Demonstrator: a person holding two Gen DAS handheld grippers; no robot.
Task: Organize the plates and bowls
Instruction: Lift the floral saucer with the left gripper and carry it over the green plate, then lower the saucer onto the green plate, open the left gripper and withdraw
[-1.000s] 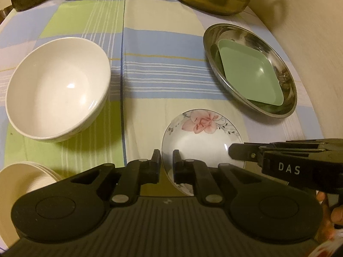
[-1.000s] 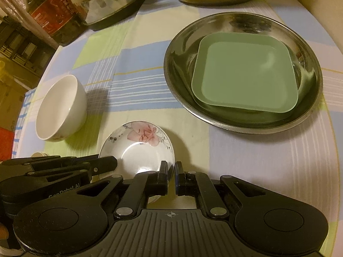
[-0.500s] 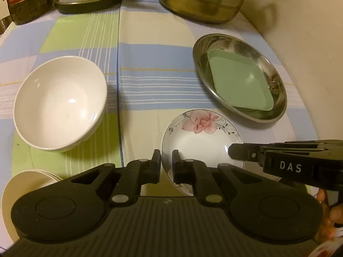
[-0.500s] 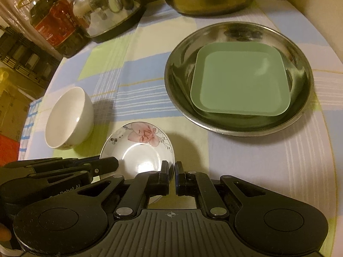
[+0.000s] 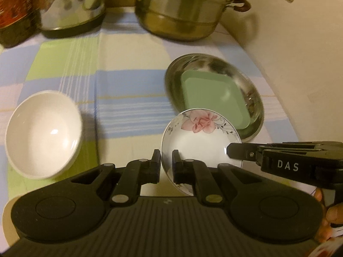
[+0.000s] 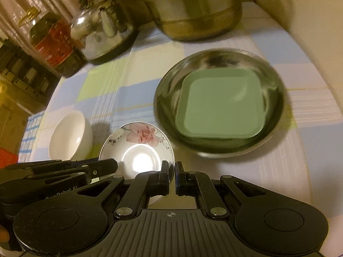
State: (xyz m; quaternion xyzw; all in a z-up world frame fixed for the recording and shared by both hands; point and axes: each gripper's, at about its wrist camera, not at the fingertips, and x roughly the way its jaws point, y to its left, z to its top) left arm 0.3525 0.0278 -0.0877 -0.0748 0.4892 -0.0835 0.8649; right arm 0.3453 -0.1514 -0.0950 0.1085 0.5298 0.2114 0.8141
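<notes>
Clamping opposite rims, the left gripper point(image 5: 166, 157) and right gripper point(image 6: 172, 169) are both closed on the floral saucer point(image 5: 200, 138); it is held above the checked tablecloth point(image 5: 128, 90), just before the steel dish point(image 6: 276, 107) containing the green square plate point(image 6: 220, 107); the white bowl point(image 5: 44, 132) is seen to the left.

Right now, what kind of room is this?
Probably a home kitchen or dining table: a steel pot and kettle stand on a checked tablecloth, beside an oil bottle.
</notes>
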